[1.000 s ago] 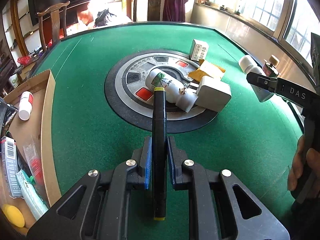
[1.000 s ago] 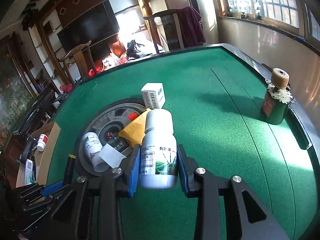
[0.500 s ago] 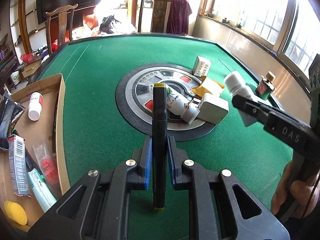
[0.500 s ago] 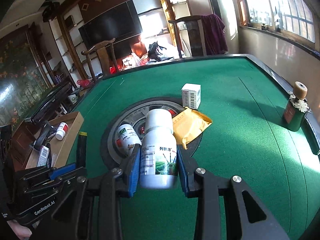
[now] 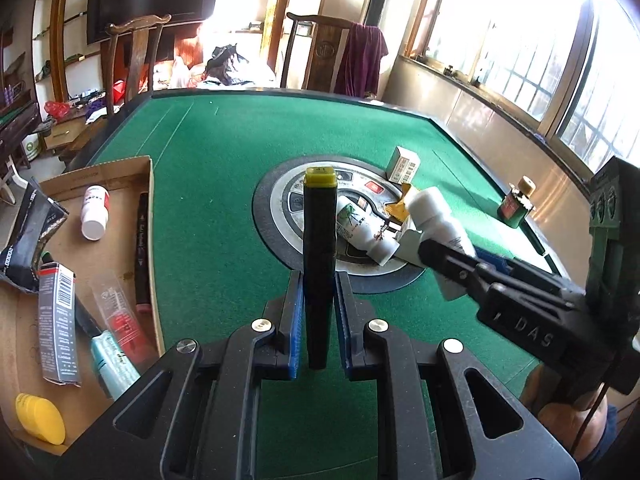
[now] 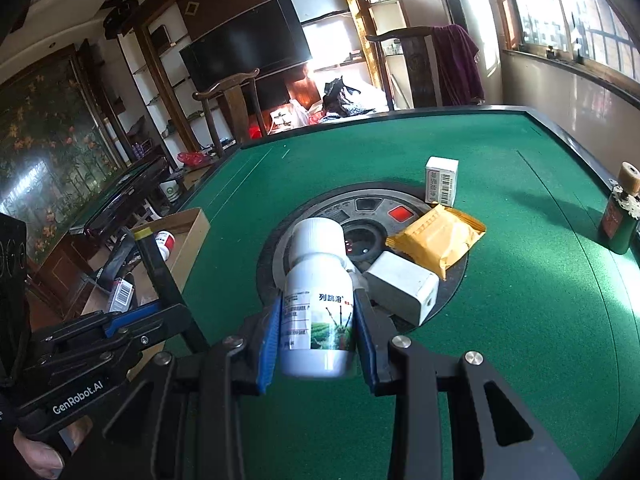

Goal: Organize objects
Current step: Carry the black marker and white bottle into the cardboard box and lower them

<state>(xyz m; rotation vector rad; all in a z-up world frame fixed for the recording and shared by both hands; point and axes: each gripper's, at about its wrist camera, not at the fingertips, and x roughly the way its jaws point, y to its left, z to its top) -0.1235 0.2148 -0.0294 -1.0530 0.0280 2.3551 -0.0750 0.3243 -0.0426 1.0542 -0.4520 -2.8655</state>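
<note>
My left gripper point(image 5: 318, 312) is shut on a dark marker with a yellow cap point(image 5: 319, 240), held above the green table. My right gripper point(image 6: 318, 320) is shut on a white bottle with a green label point(image 6: 318, 304), also lifted; the bottle shows in the left wrist view point(image 5: 436, 220) too. On the round centre panel point(image 5: 280, 208) lie another white bottle point(image 5: 360, 232), a white box point(image 6: 402, 290), a yellow packet point(image 6: 436, 236) and a small barcoded box point(image 6: 442, 180). The cardboard tray point(image 5: 120, 168) sits at the left.
The tray holds a red-labelled bottle point(image 5: 95, 212), a pen point(image 5: 142, 248), a barcoded box point(image 5: 58, 320), tubes and a yellow item point(image 5: 40, 418). A dark green bottle with a wooden stopper point(image 6: 620, 212) stands at the table's right edge. Chairs stand beyond the far edge.
Both grippers have drawn back and swung left toward the tray, each still holding its object. The tray now shows more fully in both views.
</note>
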